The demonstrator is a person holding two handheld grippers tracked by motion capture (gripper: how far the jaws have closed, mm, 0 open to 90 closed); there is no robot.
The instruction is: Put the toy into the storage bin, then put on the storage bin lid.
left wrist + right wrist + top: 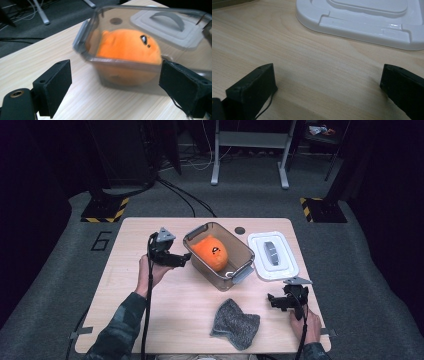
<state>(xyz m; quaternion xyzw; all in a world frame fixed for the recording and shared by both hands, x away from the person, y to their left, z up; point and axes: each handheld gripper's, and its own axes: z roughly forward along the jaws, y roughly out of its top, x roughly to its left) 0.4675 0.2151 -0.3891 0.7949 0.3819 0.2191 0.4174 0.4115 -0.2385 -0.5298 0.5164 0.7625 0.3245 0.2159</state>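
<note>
Facing the clear plastic storage box (218,255) from its left, the left hand-held gripper (186,258) stands with jaws spread wide and nothing between them, tips just beside the box wall. Inside the box lies a round orange plush toy (210,251) with a small dark eye mark. The box sits at the middle of the pale wooden worktop (125,290). To its right lies a white rectangular lid (273,255) with a grey handle. At the near right, the right hand-held gripper (271,299) rests low, jaws likewise wide and empty. A grey knitted cloth (234,324) lies crumpled at the near edge, between the two hands.
</note>
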